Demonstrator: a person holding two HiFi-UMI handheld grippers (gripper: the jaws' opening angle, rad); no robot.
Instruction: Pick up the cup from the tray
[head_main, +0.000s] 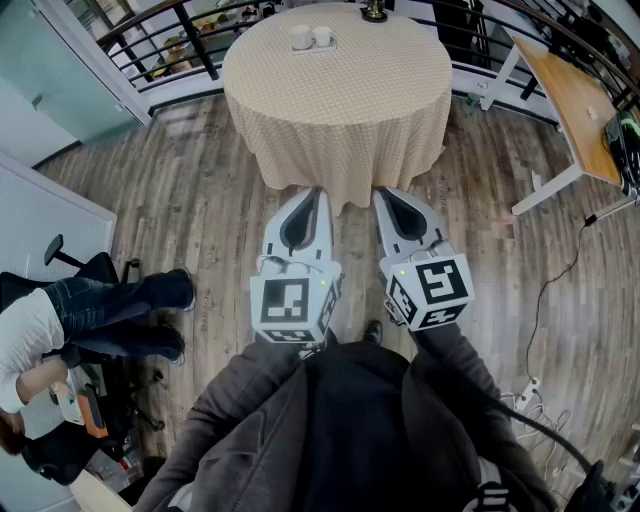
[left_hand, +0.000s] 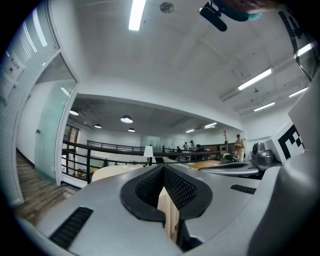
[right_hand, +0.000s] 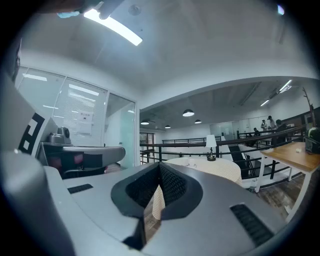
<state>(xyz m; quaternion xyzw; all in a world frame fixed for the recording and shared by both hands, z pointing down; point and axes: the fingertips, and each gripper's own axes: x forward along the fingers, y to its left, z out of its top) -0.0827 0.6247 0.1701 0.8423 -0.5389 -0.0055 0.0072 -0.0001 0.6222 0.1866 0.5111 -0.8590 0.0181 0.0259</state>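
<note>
The tablecloth (head_main: 340, 110) is beige checked, cups (head_main: 300, 37) white, floor (head_main: 200, 190) grey-brown wood.

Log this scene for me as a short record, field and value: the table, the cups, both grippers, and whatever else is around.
table: round, beige cloth, ahead of the person
tray: on the table's far side
cups: two, white, upright, side by side on the tray
left gripper: shut, empty, short of the table
right gripper: shut, empty, beside the left one
desk: wooden, right of the table
bystander: seated, lower left
</note>
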